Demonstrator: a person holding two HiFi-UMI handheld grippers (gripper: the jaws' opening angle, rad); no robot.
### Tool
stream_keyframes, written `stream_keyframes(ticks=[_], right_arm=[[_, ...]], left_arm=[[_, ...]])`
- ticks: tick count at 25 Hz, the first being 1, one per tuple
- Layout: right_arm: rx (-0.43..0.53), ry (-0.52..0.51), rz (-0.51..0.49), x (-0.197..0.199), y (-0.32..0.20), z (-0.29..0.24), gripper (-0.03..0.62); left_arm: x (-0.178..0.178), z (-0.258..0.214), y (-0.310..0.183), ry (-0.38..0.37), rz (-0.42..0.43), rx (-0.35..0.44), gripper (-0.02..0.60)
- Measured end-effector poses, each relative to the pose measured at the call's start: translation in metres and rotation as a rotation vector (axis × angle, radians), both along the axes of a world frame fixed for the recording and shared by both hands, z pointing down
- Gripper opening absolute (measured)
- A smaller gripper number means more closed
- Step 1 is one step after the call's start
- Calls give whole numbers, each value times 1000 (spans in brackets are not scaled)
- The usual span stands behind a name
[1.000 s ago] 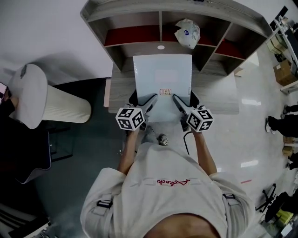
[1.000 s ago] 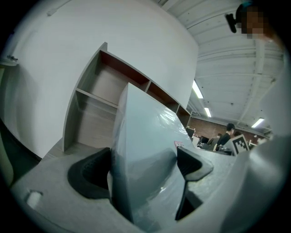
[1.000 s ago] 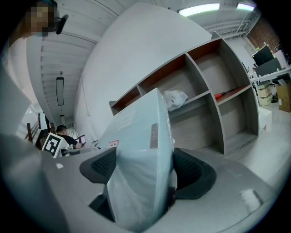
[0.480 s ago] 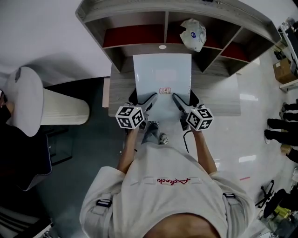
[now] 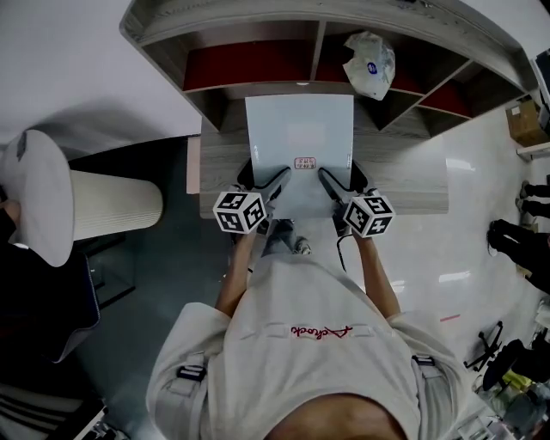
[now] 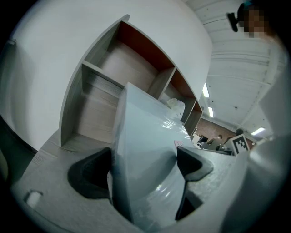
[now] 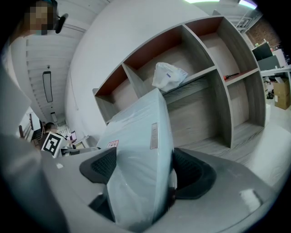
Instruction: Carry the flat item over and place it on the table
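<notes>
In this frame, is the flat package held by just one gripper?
No: the left gripper and the right gripper each clamp the near edge of the flat package.

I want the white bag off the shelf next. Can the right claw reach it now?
Probably not: the right claw is shut on the flat package, so it isn't free for the white bag.

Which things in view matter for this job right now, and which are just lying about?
In the job: flat pale-blue wrapped item, clamped at its near edge by left claw and right claw; wooden table.

Lying about: white bag in the shelf unit; ribbed white cylinder at left.
</notes>
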State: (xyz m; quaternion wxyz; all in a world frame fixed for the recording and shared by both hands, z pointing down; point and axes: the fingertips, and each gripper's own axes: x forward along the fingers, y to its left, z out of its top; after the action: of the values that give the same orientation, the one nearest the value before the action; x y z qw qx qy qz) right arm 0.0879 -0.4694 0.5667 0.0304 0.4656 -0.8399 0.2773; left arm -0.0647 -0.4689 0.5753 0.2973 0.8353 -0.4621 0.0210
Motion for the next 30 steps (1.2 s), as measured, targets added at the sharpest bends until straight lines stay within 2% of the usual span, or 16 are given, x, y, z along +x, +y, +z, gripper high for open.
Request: stream_keyframes(ticks=[9, 30], right_arm=[[-108, 6, 9, -1, -5, 45, 397], [-275, 16, 7, -4, -13, 116, 396]], left_arm=[[0, 46, -6, 8, 10, -105, 468], [-2, 117, -12, 2, 29, -264, 468]])
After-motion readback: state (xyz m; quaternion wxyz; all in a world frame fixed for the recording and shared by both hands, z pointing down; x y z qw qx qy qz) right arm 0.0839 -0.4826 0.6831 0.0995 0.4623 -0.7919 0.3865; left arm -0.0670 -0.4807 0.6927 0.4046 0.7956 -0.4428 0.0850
